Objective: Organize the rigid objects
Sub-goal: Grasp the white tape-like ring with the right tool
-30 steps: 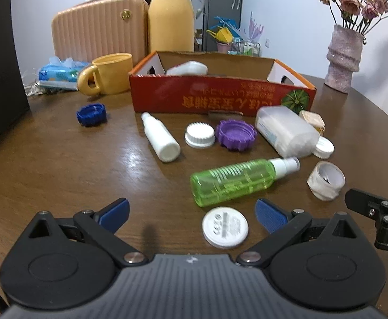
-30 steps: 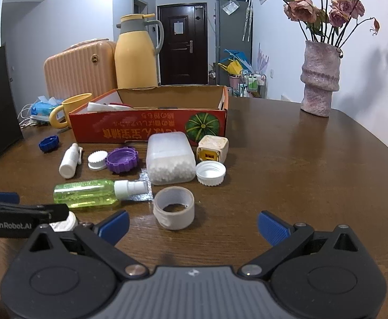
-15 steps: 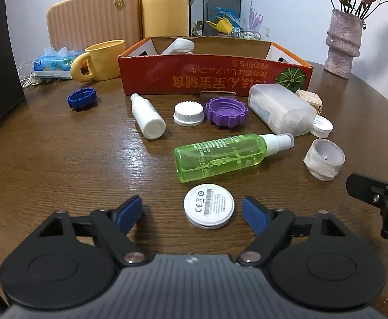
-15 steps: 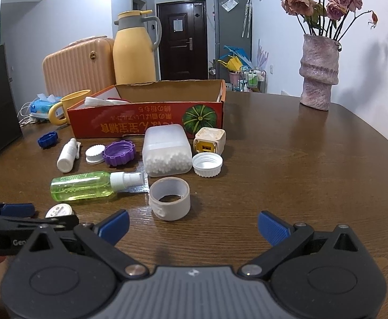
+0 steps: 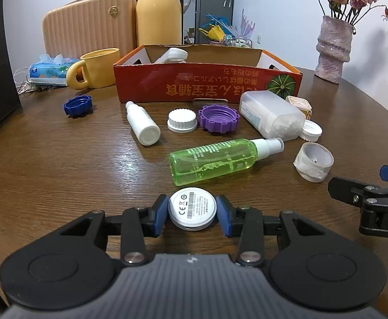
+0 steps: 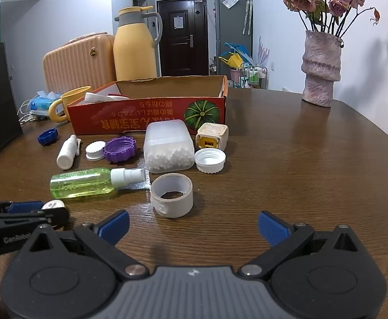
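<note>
Left wrist view: your left gripper (image 5: 192,210) has just closed its blue pads on the flat round white disc (image 5: 192,208); your right gripper (image 6: 193,226) stands spread wide over the glossy wood-grain tabletop (image 6: 300,175).

The left gripper (image 5: 192,210), low centre of frame, is closing its jaws, while the right gripper (image 6: 193,224) is hanging wide apart.

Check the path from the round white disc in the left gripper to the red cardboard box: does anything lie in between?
Yes. The left gripper is closed on the white disc. Directly ahead lies the green spray bottle, then the white ridged cap and purple cap, before the red box. Lifting over them would probably clear all three.
</note>
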The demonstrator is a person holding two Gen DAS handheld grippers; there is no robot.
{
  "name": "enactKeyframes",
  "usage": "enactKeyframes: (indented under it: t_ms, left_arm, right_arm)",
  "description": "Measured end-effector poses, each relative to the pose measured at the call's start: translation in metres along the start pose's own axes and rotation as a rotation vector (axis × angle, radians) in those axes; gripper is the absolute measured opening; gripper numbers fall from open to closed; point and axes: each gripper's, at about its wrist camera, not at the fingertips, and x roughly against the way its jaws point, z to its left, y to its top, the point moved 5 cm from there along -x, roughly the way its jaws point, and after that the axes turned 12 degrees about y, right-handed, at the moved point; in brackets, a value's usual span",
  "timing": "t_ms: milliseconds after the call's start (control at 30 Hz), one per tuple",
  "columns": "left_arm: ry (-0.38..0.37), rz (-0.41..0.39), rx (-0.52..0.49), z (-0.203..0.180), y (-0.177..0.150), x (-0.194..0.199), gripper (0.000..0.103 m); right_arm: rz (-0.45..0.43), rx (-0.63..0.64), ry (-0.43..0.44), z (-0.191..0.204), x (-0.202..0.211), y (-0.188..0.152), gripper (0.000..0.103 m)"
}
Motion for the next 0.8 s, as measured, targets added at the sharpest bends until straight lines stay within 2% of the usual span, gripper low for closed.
enactKeyframes:
  t_ms: [800]
  left_arm:
    - [0.008, -0.085, 0.049, 0.041, 0.025, 0.009, 0.04]
  right_arm:
    - [0.031, 0.001, -0.025, 0.005, -0.031, 0.012, 0.1]
